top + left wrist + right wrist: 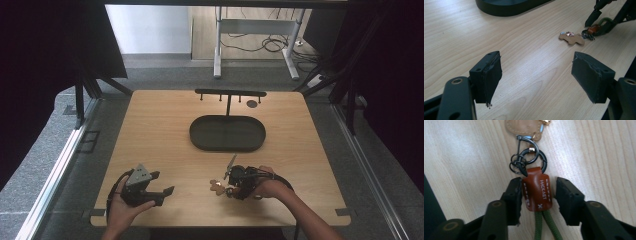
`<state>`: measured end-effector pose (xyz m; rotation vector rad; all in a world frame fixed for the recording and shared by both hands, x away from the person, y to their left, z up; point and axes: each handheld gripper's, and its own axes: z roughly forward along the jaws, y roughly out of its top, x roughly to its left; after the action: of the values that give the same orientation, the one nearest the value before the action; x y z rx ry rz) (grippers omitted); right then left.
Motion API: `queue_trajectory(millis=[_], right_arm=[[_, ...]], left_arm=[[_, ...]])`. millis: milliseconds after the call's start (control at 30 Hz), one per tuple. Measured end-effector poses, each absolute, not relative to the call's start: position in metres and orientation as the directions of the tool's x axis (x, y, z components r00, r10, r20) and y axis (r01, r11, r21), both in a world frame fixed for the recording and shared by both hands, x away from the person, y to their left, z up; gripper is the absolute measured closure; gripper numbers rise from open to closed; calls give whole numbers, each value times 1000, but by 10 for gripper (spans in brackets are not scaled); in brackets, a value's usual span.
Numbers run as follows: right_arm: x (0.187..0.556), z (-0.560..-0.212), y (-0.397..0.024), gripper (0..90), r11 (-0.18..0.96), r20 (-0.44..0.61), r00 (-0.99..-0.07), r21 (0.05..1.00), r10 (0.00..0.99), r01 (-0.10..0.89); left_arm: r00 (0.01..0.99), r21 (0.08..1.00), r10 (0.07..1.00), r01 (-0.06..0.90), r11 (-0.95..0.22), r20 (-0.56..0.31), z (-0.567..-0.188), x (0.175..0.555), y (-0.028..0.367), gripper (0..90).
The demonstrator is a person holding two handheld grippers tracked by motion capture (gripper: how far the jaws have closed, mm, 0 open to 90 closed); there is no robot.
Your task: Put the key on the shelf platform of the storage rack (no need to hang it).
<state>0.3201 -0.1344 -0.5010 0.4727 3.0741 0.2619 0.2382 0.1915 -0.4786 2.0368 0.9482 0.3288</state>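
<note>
Brown leather shows close up in the right gripper view: a small leather tab (537, 192) with white stitches sits between the jaws of the right gripper (537, 195). One jaw touches it and the other is just beside it. A green cord (546, 226) hangs from the tab, and dark rings (530, 160) join it to a tan charm (524, 127). From the high view, this keychain (220, 188) is just a small spot on the wooden table (160, 130), near the dark oval tray (227, 133). The left gripper (536, 75) stands wide over bare wood, holding nothing.
</note>
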Motion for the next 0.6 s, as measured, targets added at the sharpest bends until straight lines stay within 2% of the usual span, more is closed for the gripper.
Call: queue_trajectory(millis=[200,600], right_arm=[[322,-501,-130,643,941,6,-954,163,301,298],[327,-500,-131,668,925,42,-938,154,345,347]], left_arm=[[683,783,723,504,-364,-104,-479,238,189,244],[678,786,728,504,-358,-104,-479,238,192,244]])
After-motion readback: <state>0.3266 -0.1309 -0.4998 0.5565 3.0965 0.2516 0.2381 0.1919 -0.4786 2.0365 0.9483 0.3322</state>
